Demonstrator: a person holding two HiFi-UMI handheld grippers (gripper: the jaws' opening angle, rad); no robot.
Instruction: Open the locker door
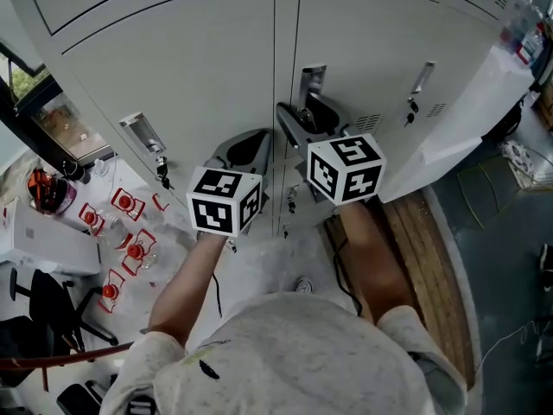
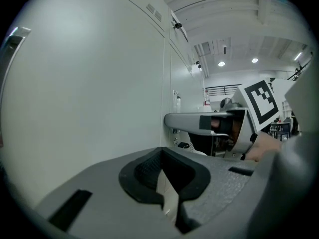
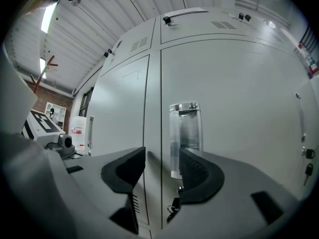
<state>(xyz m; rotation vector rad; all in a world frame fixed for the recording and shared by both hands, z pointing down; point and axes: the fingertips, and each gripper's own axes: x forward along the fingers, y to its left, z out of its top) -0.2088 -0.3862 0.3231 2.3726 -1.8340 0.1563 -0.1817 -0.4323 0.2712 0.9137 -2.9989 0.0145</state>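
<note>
The right hand-held gripper (image 3: 162, 156), jaws spread, faces the chrome handle (image 3: 184, 133) on the shut locker door (image 3: 239, 108) (left hand-held gripper (image 2: 162, 171) idle, jaws together) and should straddle it squarely before squeezing.

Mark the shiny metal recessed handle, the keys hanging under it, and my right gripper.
Shiny metal recessed handle (image 3: 185, 128): right gripper view, middle of its plate.
Hanging keys (image 3: 172, 208): right gripper view, the dark bunch.
Right gripper (image 3: 162, 154): right gripper view, between its open jaws.
</note>
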